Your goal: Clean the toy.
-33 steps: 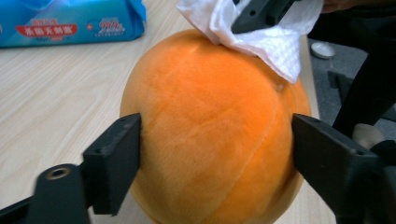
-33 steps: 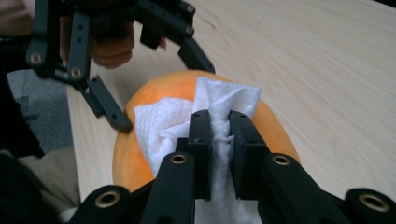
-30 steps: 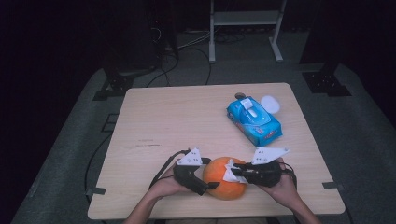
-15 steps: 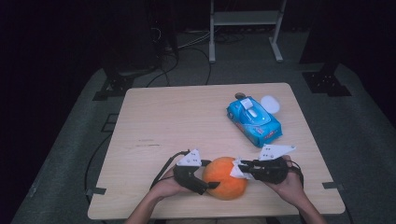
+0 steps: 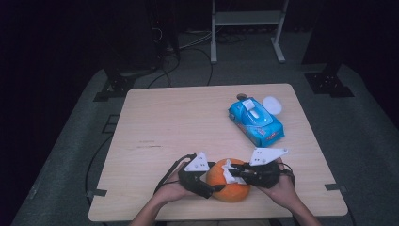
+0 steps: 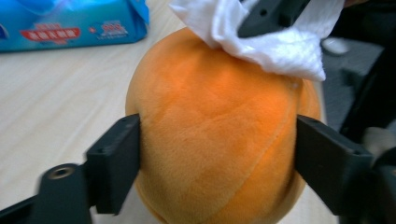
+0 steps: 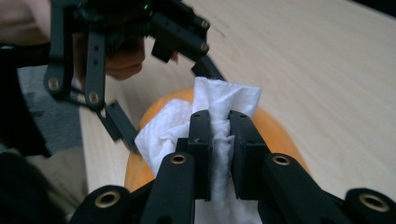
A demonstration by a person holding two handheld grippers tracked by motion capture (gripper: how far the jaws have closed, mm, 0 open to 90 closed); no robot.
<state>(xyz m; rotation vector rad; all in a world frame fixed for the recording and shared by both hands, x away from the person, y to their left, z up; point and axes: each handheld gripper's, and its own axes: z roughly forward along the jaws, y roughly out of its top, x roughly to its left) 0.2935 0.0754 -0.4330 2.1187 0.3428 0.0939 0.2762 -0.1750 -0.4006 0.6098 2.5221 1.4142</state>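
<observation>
Jaws flanking orange plush ball [image 6: 215, 135], pressing

Orange plush ball [image 6: 217, 135] — white wipe [image 6: 275, 44] atop

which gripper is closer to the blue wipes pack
Right. The right gripper, pinching a white tissue atop the orange plush ball, sits below the wipes pack; the left gripper clamps the ball farther left.

right gripper [image 7: 219, 140] jaws clamp white wipe [image 7: 219, 105] | wipe on orange plush ball [image 7: 275, 135]
</observation>
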